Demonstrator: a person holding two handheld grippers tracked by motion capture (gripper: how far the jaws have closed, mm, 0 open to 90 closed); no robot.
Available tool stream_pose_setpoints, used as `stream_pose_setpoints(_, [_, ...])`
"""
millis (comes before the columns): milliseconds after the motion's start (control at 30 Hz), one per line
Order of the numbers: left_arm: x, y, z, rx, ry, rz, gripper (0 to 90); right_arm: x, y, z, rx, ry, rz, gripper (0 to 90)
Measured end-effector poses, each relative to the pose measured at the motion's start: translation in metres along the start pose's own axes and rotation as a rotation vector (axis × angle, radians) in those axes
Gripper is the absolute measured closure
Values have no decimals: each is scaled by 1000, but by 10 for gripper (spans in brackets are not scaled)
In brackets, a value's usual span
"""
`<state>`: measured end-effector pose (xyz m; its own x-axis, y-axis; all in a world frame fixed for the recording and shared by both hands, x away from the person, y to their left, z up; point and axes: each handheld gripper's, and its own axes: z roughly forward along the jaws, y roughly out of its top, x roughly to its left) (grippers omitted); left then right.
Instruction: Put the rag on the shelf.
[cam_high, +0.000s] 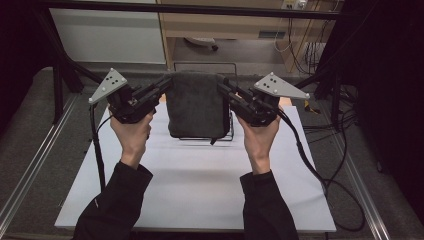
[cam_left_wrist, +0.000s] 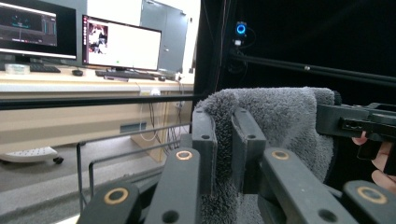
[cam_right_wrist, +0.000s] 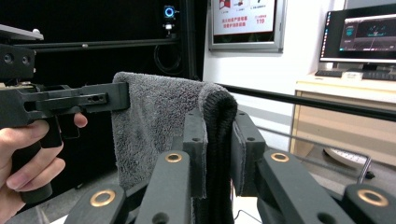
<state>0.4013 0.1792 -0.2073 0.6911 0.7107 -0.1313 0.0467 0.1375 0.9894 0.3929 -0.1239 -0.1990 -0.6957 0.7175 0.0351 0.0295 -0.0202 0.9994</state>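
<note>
A dark grey folded towel (cam_high: 196, 105) hangs in the air between my two grippers, above a thin black wire rack (cam_high: 231, 131) on the white table (cam_high: 200, 185). My left gripper (cam_high: 167, 86) is shut on the towel's upper left corner; in the left gripper view its pads clamp the fluffy fold (cam_left_wrist: 223, 140). My right gripper (cam_high: 222, 88) is shut on the upper right corner, and the right gripper view has the towel's edge (cam_right_wrist: 215, 121) pinched between its jaws. The towel's lower edge droops down over the rack.
A black frame bar (cam_high: 200, 9) crosses the far side. Cables (cam_high: 320, 170) trail off the table's right edge. Beyond the table stand a wooden desk with monitors (cam_left_wrist: 121, 44) and a wall poster (cam_right_wrist: 245, 21).
</note>
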Motion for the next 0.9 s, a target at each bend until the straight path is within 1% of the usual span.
stream_pose_setpoints(167, [0, 10, 5, -30, -11, -4, 812, -2, 12, 1, -19, -9, -12, 791])
stream_pose_setpoints(367, [-2, 24, 12, -59, -9, -1, 812, -5, 25, 2, -47, -22, -18, 791])
stream_pose_setpoints(433, [-2, 28, 14, -63, -7, 7, 812, -7, 30, 3, -53, -24, -19, 791])
stream_pose_setpoints(467, [-2, 30, 16, -70, -7, 4, 812, -7, 32, 3, -54, -28, -22, 791])
stream_pose_setpoints(600, [-4, 40, 22, -75, 4, 23, 812, -9, 42, 4, -66, -39, -29, 791])
stream_pose_setpoints(700, [-5, 47, 25, -85, 3, 36, 812, -11, 48, 4, -77, -46, -30, 791])
stream_pose_setpoints(833, [-6, 55, 30, -99, 4, 41, 811, -16, 57, 7, -94, -55, -32, 790])
stream_pose_setpoints(900, [-5, 59, 33, -102, 4, 35, 811, -19, 60, 9, -96, -59, -33, 790])
